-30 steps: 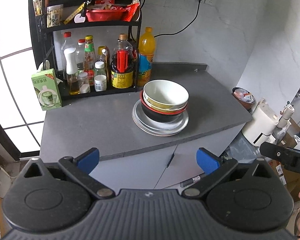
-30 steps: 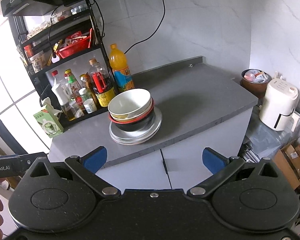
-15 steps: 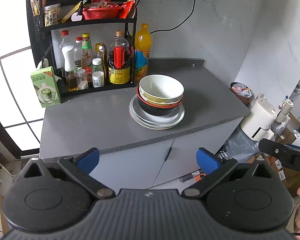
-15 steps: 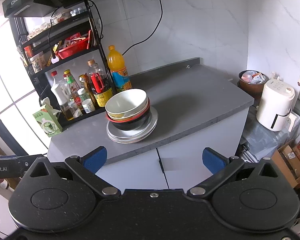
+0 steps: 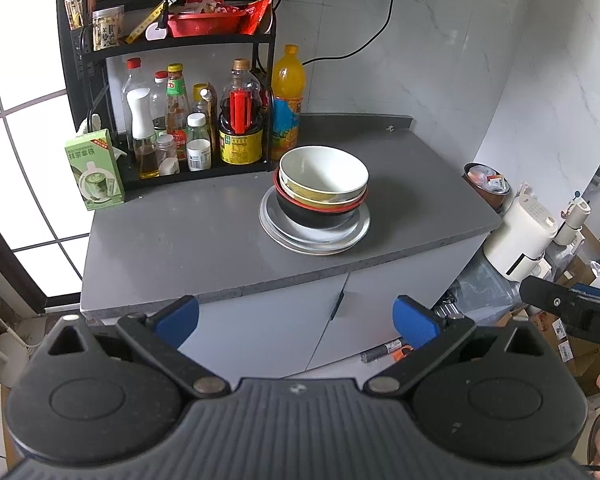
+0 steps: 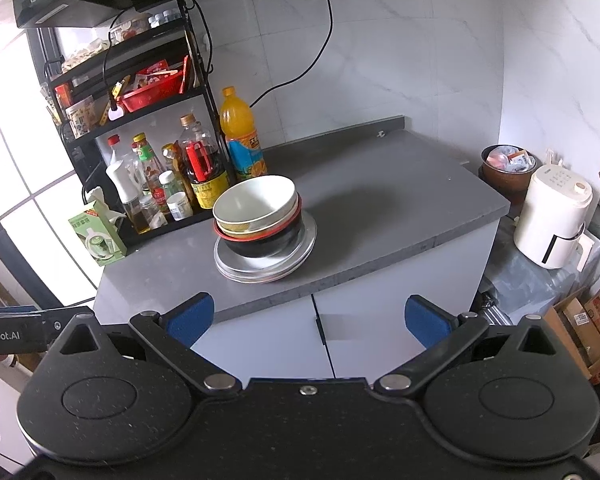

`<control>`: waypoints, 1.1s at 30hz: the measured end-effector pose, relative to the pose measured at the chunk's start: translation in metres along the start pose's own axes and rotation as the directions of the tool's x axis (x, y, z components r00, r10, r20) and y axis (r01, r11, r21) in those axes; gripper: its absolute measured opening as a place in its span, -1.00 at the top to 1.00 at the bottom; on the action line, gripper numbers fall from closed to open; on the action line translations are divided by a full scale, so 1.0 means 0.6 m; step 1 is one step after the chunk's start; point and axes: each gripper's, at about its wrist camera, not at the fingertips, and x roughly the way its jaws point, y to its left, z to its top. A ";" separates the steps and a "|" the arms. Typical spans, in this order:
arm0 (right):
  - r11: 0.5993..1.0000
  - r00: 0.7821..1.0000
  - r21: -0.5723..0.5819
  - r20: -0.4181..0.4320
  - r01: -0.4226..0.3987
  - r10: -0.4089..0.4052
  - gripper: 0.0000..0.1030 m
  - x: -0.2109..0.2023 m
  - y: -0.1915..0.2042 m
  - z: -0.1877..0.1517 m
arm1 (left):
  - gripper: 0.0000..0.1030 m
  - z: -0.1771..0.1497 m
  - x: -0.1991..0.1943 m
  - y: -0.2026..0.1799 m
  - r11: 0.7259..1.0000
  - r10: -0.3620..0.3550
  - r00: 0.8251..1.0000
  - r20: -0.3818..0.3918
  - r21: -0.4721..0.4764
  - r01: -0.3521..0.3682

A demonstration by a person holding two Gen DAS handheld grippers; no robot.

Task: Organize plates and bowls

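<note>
Left claw: the left claw [image 5: 296, 316], black with blue pads, is spread wide and holds nothing; it hangs in front of the cabinet doors, well short of the worktop.
Right claw: the right claw [image 6: 308, 318] is likewise wide apart and empty, also off the worktop's front edge.
Worktop: the grey stone worktop [image 5: 172, 240] carries the whole stack near its middle, towards the front edge.
Plates: several flat, pale grey round plates [image 5: 352, 236] lie stacked at the bottom, rims almost flush.
Black bowl: a black bowl with a red rim [image 5: 308, 216] sits on the plates.
Yellow bowl: a yellow-sided bowl [image 5: 320, 199] nests in the black one; little of it shows.
Top bowl: a white-lined bowl [image 5: 324, 176] sits uppermost, tilted slightly, and looks empty.
Handling: the pieces look glazed and rigid, so probably slippery, fairly heavy and breakable. The exposed rim of the top bowl seems the best place to pinch, one finger inside and one outside; the plates offer only thin edges.
Contents: what the lower bowls hold cannot be told, being covered.
Rack: the black wire shelf rack [image 5: 80, 64] behind holds sauce and oil bottles, and a red basket [image 5: 208, 24] of packets above.
Orange bottle: a tall orange drink bottle [image 5: 286, 96] stands just behind the stack.
</note>
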 end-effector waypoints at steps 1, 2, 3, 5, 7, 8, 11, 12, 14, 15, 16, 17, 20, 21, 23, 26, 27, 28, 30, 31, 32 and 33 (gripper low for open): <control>1.000 1.000 0.000 0.001 0.000 0.000 -0.99 0.000 0.000 0.000 | -0.99 -0.001 0.000 -0.001 1.000 -0.001 1.000 0.000 0.001 0.001; 1.000 1.000 0.000 0.002 0.000 0.000 -0.99 0.000 0.000 0.001 | -0.99 -0.001 0.001 -0.002 1.000 -0.001 1.000 -0.001 0.002 0.001; 1.000 1.000 0.000 0.003 0.002 -0.002 -0.99 -0.001 0.001 0.000 | -0.99 -0.001 0.001 -0.002 1.000 -0.001 1.000 0.000 0.002 0.001; 1.000 1.000 0.001 0.004 0.003 -0.003 -0.99 0.000 0.003 0.000 | -0.99 -0.001 0.002 -0.004 1.000 -0.002 1.000 -0.001 0.002 0.002; 1.000 1.000 -0.001 0.005 0.007 -0.007 -0.99 0.000 0.003 0.000 | -0.99 -0.001 0.002 -0.004 1.000 -0.001 1.000 -0.001 0.002 0.001; 1.000 1.000 -0.001 0.006 0.009 -0.009 -0.99 -0.001 0.004 -0.001 | -0.99 -0.001 0.002 -0.004 1.000 -0.002 1.000 -0.001 0.003 0.002; 1.000 1.000 -0.001 0.009 0.012 -0.012 -0.99 0.000 0.005 0.001 | -0.99 -0.001 0.002 -0.005 1.000 -0.003 1.000 -0.001 0.005 0.003; 1.000 1.000 -0.002 0.010 0.013 -0.013 -0.99 0.000 0.005 0.002 | -0.99 0.001 0.005 -0.006 1.000 -0.004 1.000 -0.002 0.006 0.005; 1.000 1.000 -0.002 0.010 0.014 -0.014 -0.99 0.001 0.004 0.002 | -0.99 0.005 0.010 -0.005 1.000 -0.007 1.000 -0.004 0.008 0.007; 1.000 1.000 -0.004 0.011 0.016 -0.016 -0.99 0.002 0.004 0.003 | -0.99 0.005 0.010 -0.006 1.000 -0.006 1.000 -0.005 0.007 0.006; 1.000 1.000 -0.004 0.011 0.016 -0.016 -0.99 0.003 0.003 0.004 | -0.99 0.005 0.010 -0.006 1.000 -0.007 1.000 -0.006 0.006 0.007; 1.000 1.000 -0.004 0.011 0.017 -0.017 -0.99 0.004 0.002 0.004 | -0.99 0.005 0.010 -0.006 1.000 -0.006 1.000 -0.007 0.005 0.006; 1.000 1.000 -0.004 0.008 0.017 -0.017 -0.99 0.005 0.002 0.006 | -0.99 0.008 0.014 -0.009 1.000 -0.004 1.000 -0.009 0.006 0.004; 1.000 1.000 -0.003 0.007 0.017 -0.017 -0.99 0.006 0.001 0.006 | -0.99 0.008 0.015 -0.011 1.000 -0.004 1.000 -0.012 0.006 0.004; 1.000 1.000 0.000 0.005 0.019 -0.019 -0.99 0.008 -0.003 0.009 | -0.99 0.010 0.020 -0.011 1.000 -0.005 1.000 -0.017 0.006 0.005; 1.000 1.000 0.002 0.005 0.019 -0.019 -0.99 0.012 -0.007 0.011 | -0.99 0.014 0.026 -0.011 1.000 -0.002 1.000 -0.024 0.002 0.003; 1.000 1.000 0.002 0.005 0.017 -0.017 -0.99 0.012 -0.010 0.013 | -0.99 0.015 0.028 -0.012 1.000 -0.002 1.000 -0.025 0.002 0.002; 1.000 1.000 0.003 0.005 0.016 -0.016 -0.99 0.013 -0.012 0.014 | -0.99 0.016 0.029 -0.012 1.000 -0.001 1.000 -0.026 0.003 0.001; 1.000 1.000 0.002 0.004 0.015 -0.015 -0.99 0.016 -0.017 0.016 | -0.99 0.019 0.032 -0.013 1.000 0.002 1.000 -0.026 0.002 -0.002; 1.000 1.000 0.000 0.003 0.015 -0.015 -0.99 0.018 -0.020 0.017 | -0.99 0.019 0.032 -0.012 1.000 0.000 1.000 -0.026 0.001 0.000; 1.000 1.000 -0.003 0.001 0.016 -0.016 -0.99 0.020 -0.023 0.017 | -0.99 0.020 0.033 -0.013 1.000 0.001 1.000 -0.026 -0.004 -0.001; 1.000 1.000 -0.004 -0.002 0.018 -0.018 -0.99 0.023 -0.027 0.018 | -0.99 0.021 0.035 -0.014 1.000 0.001 1.000 -0.025 -0.005 -0.001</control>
